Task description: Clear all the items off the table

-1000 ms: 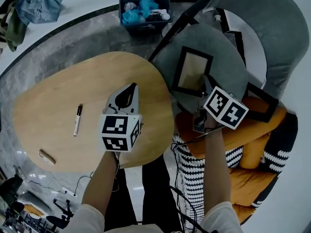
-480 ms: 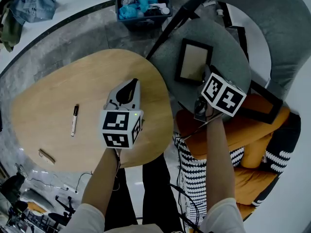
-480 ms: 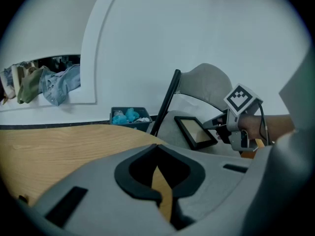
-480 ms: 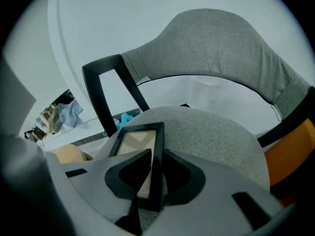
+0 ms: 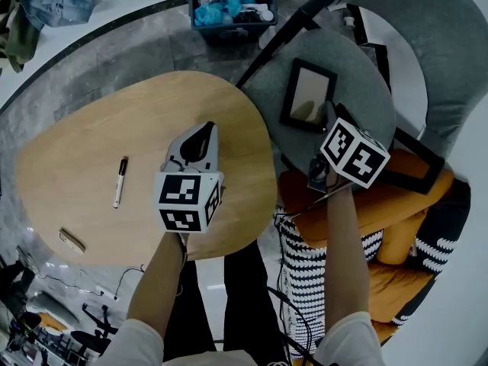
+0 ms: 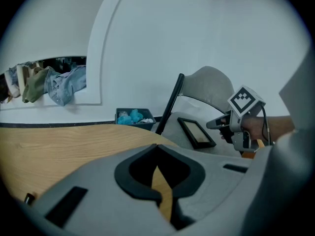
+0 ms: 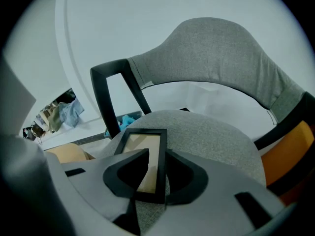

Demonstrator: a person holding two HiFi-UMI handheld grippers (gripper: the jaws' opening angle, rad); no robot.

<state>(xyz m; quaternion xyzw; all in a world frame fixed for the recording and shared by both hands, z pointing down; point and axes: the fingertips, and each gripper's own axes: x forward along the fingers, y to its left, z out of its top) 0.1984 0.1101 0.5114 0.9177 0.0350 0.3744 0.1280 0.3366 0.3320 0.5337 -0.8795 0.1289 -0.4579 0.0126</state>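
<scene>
Far left, on the tabletop (image 5: 91, 128): small wooden piece (image 5: 73, 242). Farther right, marker pen (image 5: 120, 181): light, stiff, round, apt to roll; best pinched across mid-barrel. Centre: left gripper (image 5: 207, 133) over the tabletop, jaws together, empty. Right: picture frame (image 5: 308, 96) flat on grey chair seat (image 5: 366, 105); rigid, light, pane probably fragile; best held by a rail. Right gripper (image 7: 157, 156): jaws just opening, apart astride the frame's near rail.

place: home living room | cues: wooden table (image 5: 76, 143), grey armchair (image 5: 435, 36), orange cushions (image 5: 396, 200)
</scene>
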